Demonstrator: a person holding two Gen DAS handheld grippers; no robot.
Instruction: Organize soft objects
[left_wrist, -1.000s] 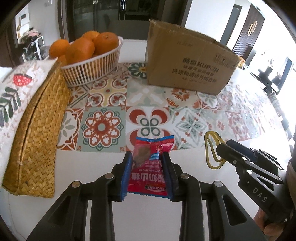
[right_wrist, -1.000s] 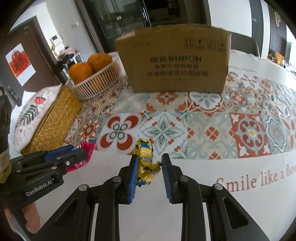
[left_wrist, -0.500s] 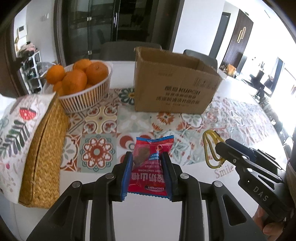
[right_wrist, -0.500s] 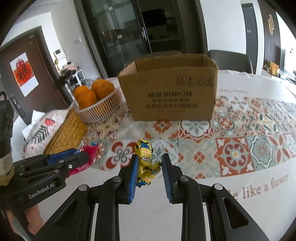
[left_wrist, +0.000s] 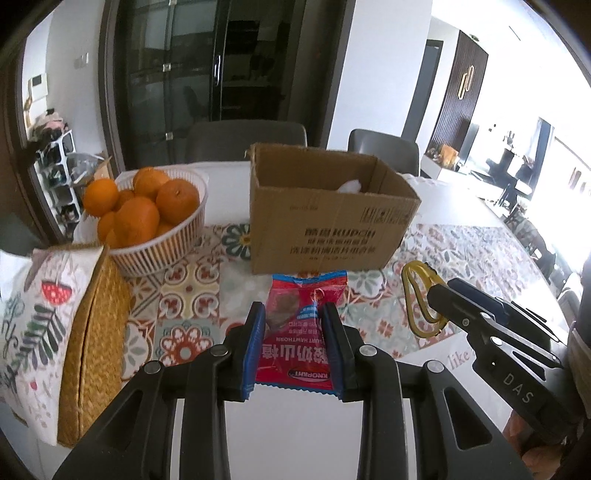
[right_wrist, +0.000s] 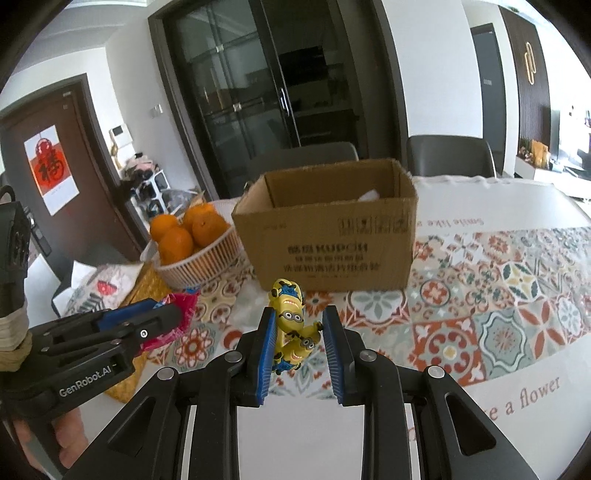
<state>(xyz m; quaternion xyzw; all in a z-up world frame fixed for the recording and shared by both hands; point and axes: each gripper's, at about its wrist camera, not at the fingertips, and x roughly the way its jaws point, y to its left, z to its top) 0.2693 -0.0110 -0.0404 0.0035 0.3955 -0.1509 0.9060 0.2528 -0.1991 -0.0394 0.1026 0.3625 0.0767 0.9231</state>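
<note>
Left wrist view showed the left gripper (left_wrist: 295, 343) clamped on a red snack packet (left_wrist: 301, 332), both blue pads pressed against its sides, the packet held clear of the table (left_wrist: 303, 435). At 12 o'clock from it stood the open cardboard box (left_wrist: 325, 225), with something white (left_wrist: 349, 186) showing just above the far inner wall; I could not tell what it was. At 3 o'clock the right gripper (left_wrist: 439, 295) was in frame, a yellow loop (left_wrist: 417, 306) hanging ahead of its tip.

Right wrist view: the right gripper (right_wrist: 299, 343) carried a yellow minion toy (right_wrist: 291, 325). The toy lay against the left pad; a narrow gap showed at the right pad, so whether both pads were bearing on it could not be told for certain, though the toy sat off the table and was evidently carried. The box (right_wrist: 332, 240) stood at 12 o'clock here too, the left gripper (right_wrist: 155, 317) with its packet at 9 o'clock.

Bystanders, untouched: a white basket of oranges (left_wrist: 147, 218) at 10 o'clock from the left gripper, a woven tissue holder (left_wrist: 88, 339) at 9 o'clock.

Progress, as judged: both soft items picked up and raised toward the box; neither yet over its opening, neither released. One white item possibly in the box already. Remaining: carry both over the rim, drop them in. No other loose soft items visible on the patterned cloth (right_wrist: 498, 295).
</note>
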